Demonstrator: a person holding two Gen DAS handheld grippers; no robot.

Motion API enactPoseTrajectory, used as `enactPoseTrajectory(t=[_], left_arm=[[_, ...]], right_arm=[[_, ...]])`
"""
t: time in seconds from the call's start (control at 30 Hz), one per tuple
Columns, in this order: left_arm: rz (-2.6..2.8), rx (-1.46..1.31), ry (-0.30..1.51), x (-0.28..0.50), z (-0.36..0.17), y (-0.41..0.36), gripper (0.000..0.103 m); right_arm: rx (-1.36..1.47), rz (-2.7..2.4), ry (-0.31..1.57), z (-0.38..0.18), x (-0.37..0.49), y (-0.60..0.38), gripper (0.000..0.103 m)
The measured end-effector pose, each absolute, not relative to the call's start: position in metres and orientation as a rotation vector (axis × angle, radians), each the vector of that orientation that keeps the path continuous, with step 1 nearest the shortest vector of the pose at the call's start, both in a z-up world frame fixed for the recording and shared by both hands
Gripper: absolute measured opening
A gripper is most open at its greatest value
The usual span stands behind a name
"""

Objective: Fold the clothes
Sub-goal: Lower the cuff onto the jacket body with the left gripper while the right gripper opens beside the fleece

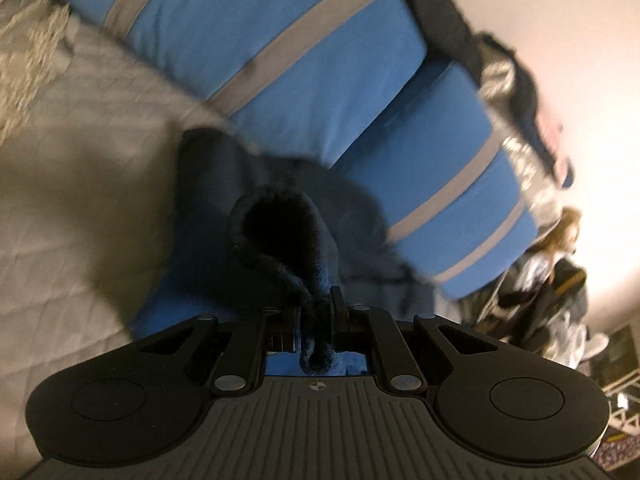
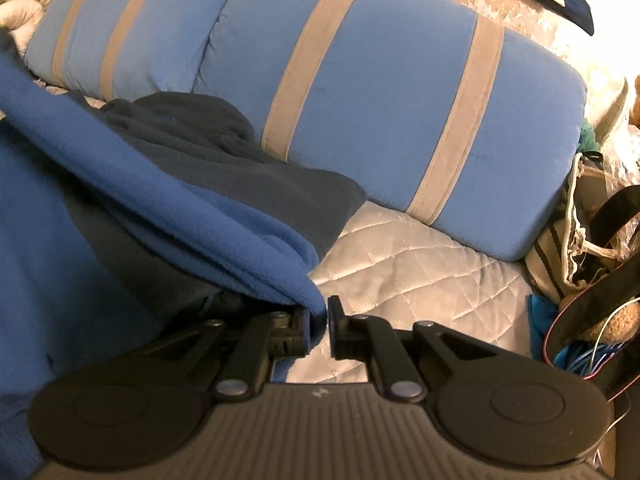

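Two claws point(image 1: 318, 312) point(image 2: 318, 316), each pinching fleece garment point(image 2: 208, 216); two striped pillows point(image 2: 384, 92).

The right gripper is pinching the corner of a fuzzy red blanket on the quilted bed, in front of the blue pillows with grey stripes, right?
Almost. The fuzzy fleece fabric in the right gripper is blue, not red; the right wrist view shows it. The rest holds: the corner is pinched over the quilted bed cover, in front of the blue pillows with grey stripes.
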State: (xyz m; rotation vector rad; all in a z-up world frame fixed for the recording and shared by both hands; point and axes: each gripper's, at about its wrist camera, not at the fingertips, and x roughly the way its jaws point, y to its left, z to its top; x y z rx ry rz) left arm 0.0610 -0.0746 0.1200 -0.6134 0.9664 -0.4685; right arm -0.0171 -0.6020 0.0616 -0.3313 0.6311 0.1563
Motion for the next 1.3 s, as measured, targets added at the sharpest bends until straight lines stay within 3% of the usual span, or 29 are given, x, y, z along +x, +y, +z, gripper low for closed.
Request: enactPoseTrajectory(t=[0.27,0.4,0.7,0.77,0.83,0.93,1.03,1.3], left_arm=[[-0.489,-0.521,1.113,0.042,0.063,-0.067,0.014],[-0.482,-0.471,1.2,0.04,0.041,-0.07,0.019],[-0.502,-0.503,1.257,0.042,0.037,-0.066,0.021],[-0.5,-0.506,1.253,0.043,0.036,-0.065,0.021],[-0.499,-0.505,1.234,0.042,0.033,-0.063,0.021],[-0.505,-0.485,1.198,0.038,0.033,-0.063,0.022],[-0.49,-0.448,1.166,0.034,0.038,-0.064,0.034],[-0.458,-0.39,1.132,0.029,0.05,-0.071,0.044]], right_arm=[[-0.335,0.151,0.653,0.056,-0.017,-0.603,0.016],[-0.322,0.15,0.666,0.054,-0.016,-0.604,0.019],[-0.055,0.134,0.744,0.058,-0.001,-0.632,0.033],[-0.076,0.117,0.748,0.056,0.001,-0.63,0.04],[-0.096,0.082,0.749,0.054,0.002,-0.629,0.056],[-0.105,0.032,0.755,0.052,0.001,-0.631,0.073],[-0.127,0.035,0.763,0.052,-0.004,-0.634,0.079],[-0.244,0.132,0.752,0.058,-0.022,-0.62,0.086]])
